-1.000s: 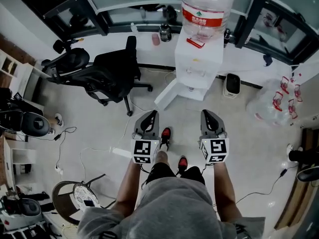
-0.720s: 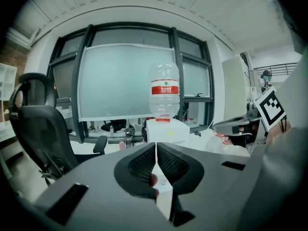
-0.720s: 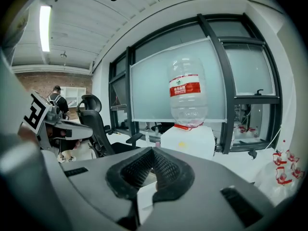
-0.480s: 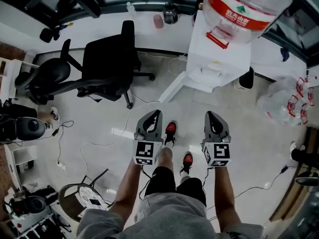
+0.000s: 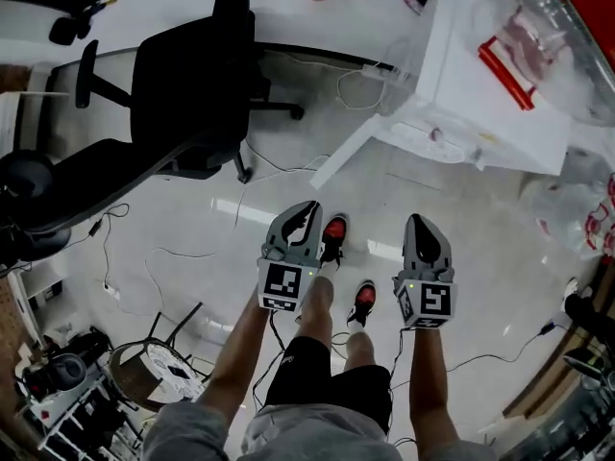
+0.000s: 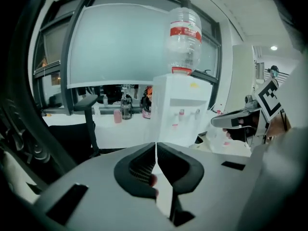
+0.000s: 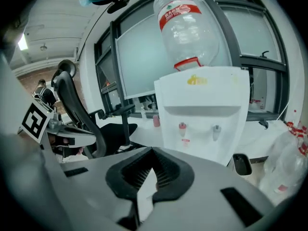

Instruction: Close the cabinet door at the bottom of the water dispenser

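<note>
The white water dispenser (image 5: 480,94) stands at the upper right of the head view with a clear bottle (image 5: 548,36) on top. Its bottom cabinet door (image 5: 348,157) hangs open, swung out to the left over the floor. My left gripper (image 5: 306,209) and right gripper (image 5: 424,225) are held side by side above the floor, short of the dispenser, both shut with nothing in them. The left gripper view shows the dispenser (image 6: 180,114) ahead beyond the shut left gripper (image 6: 156,150). In the right gripper view its two taps (image 7: 199,128) face me above the shut right gripper (image 7: 153,153).
A black office chair (image 5: 192,84) stands left of the open door. Cables (image 5: 183,267) trail over the floor. A plastic bag of bottles (image 5: 577,209) lies to the dispenser's right. A round stool (image 5: 154,373) sits at the lower left. The person's red shoes (image 5: 333,230) are between the grippers.
The person has stepped in and crouched lower, so the dispenser and its open door loom larger and nearer. Both grippers sank and advanced together, staying shut.
</note>
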The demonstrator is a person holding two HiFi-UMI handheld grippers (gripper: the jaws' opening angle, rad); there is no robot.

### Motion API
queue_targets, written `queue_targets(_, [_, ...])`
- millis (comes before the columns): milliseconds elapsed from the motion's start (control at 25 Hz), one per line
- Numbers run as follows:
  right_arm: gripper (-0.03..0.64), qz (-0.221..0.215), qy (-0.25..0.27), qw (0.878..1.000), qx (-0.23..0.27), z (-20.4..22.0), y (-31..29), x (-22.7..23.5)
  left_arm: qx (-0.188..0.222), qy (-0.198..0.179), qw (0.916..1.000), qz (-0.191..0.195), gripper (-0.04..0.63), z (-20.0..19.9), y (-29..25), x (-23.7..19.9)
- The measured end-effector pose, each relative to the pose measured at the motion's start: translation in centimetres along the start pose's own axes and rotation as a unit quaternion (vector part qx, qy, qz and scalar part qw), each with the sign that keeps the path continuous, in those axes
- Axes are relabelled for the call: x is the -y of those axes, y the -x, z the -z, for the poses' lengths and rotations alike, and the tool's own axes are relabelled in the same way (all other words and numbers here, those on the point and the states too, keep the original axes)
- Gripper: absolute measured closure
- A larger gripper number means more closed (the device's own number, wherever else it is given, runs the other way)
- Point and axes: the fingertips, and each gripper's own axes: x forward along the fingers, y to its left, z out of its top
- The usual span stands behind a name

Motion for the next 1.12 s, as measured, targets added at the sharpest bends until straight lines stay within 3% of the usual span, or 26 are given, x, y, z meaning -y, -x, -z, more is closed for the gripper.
queue_targets(320, [0.6, -0.017, -0.002, 1.0, -0.025, 7.1, -7.1, 0.2, -0.031, 0.025, 0.9992, -0.002, 0.564, 8.3, -6.9, -2.9])
queue_targets(840, [0.6, -0.023, -0.004, 0.999, -0.049, 16.0, -13.1, 0.8, -0.059, 0.007, 0.9982, -0.007, 0.558, 17.9, -12.2, -4.5])
queue_targets(1040, [0.6, -0.026, -0.005, 0.998, -0.054, 16.5, -13.4, 0.7, -0.067, 0.008, 0.9977, -0.005, 0.371, 19.9, -13.1, -5.9])
queue_targets(1120, [0.6, -0.025, -0.006, 0.998, -0.054, 16.8, -13.5, 0.8, -0.073, 0.005, 0.9973, 0.001, 0.326, 20.8, -13.5, -6.2])
